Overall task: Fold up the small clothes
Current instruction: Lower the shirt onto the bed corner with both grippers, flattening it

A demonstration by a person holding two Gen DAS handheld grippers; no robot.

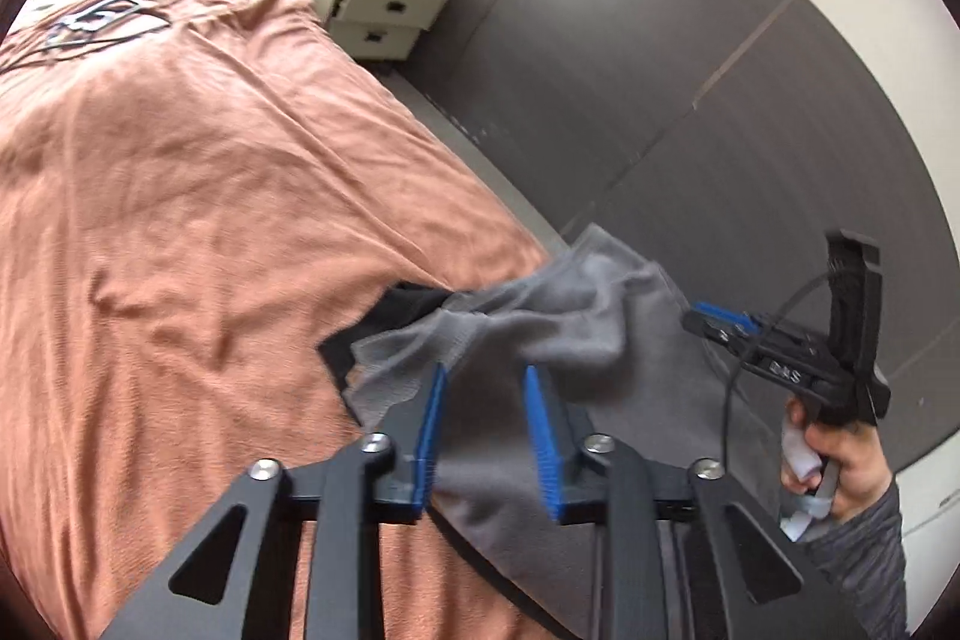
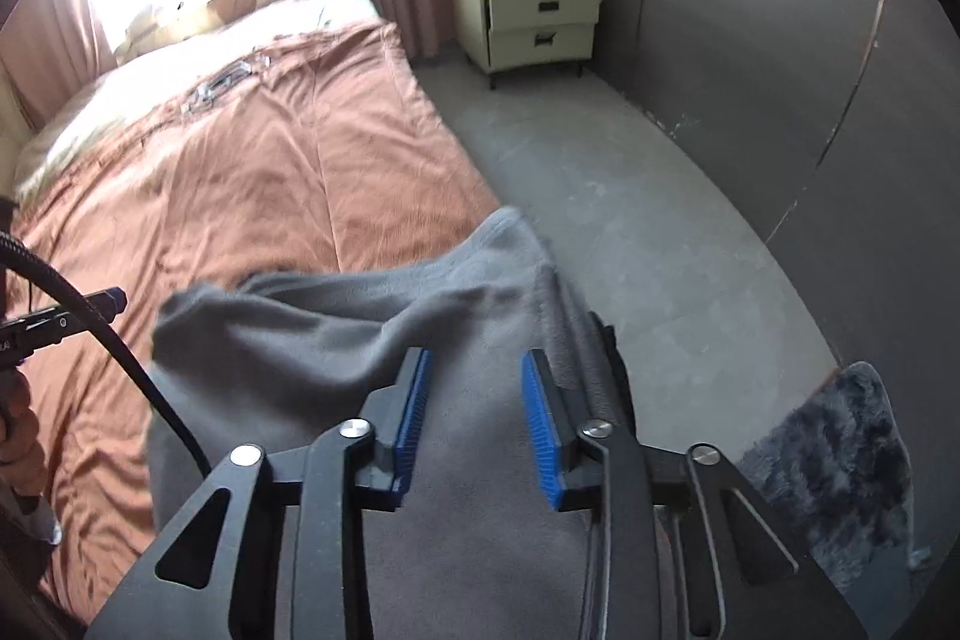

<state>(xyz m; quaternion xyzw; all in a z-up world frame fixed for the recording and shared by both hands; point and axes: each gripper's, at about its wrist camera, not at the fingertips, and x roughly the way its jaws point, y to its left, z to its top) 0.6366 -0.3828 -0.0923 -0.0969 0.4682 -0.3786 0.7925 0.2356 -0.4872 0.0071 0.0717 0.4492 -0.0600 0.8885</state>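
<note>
A small grey garment [image 1: 576,316] lies bunched at the near right edge of the bed, partly hanging off it. My left gripper [image 1: 485,376] is open, its blue pads on either side of the rumpled cloth, which lies between and under them. My right gripper [image 2: 474,361] is open too, just above the same grey garment [image 2: 336,334]. The right gripper also shows in the left wrist view [image 1: 720,319], at the garment's right edge, held by a hand. The left gripper's tip shows at the left of the right wrist view [image 2: 111,304].
The bed carries an orange-brown cover [image 1: 180,220] with a dark-printed item [image 1: 90,22] at its far end. A cream two-drawer nightstand [image 2: 534,22] stands by the curtain. Grey floor [image 2: 630,196] and a dark wall run along the right; a dark fluffy rug [image 2: 840,466] lies near right.
</note>
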